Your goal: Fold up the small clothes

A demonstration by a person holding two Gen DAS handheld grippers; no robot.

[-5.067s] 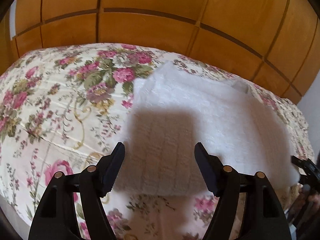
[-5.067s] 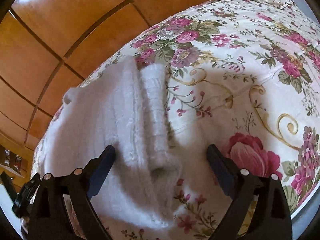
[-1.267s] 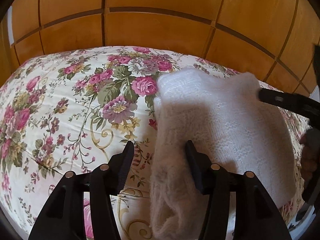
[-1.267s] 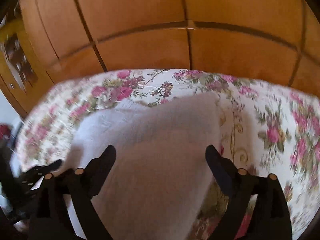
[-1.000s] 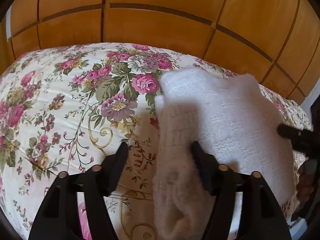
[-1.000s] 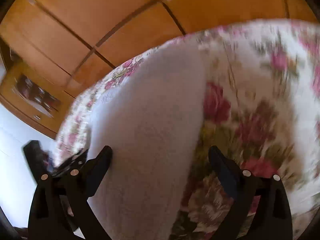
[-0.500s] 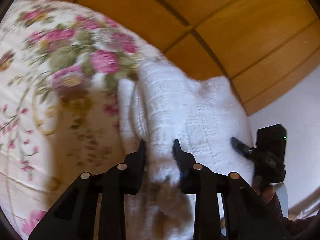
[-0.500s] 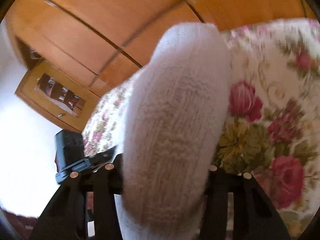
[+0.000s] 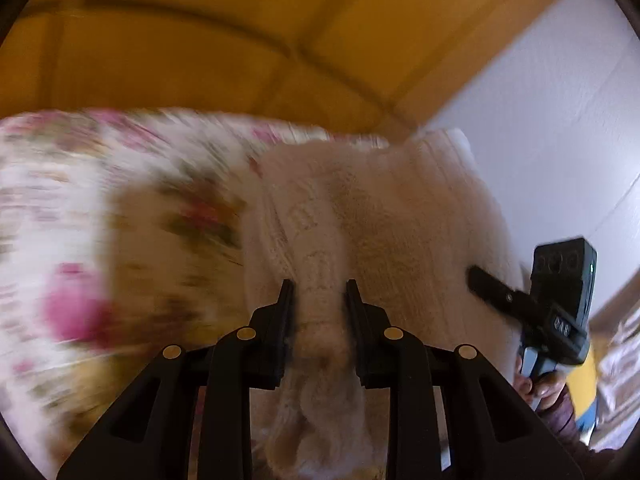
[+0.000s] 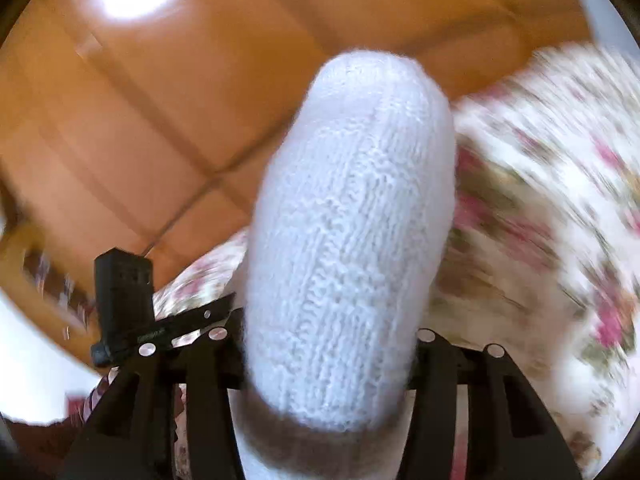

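Sweater (image 9: 384, 216): lifted off bed (image 9: 60, 208), long axis running up-frame from both grips.
Left hand-held gripper (image 9: 318, 292): pinching its edge.
Right hand-held gripper (image 10: 328, 344): clamped on a fold.

A bedroom in a home. A bed covered with a cream bedspread printed with pink roses and green leaves (image 9: 120, 208) fills the lower part of both views. Behind it stands a glossy orange-brown wooden panelled surface with dark grooves (image 10: 168, 92), a headboard or wardrobe front; which one cannot be told. A plain white painted wall (image 9: 552, 112) meets the wood at the right of the left wrist view.
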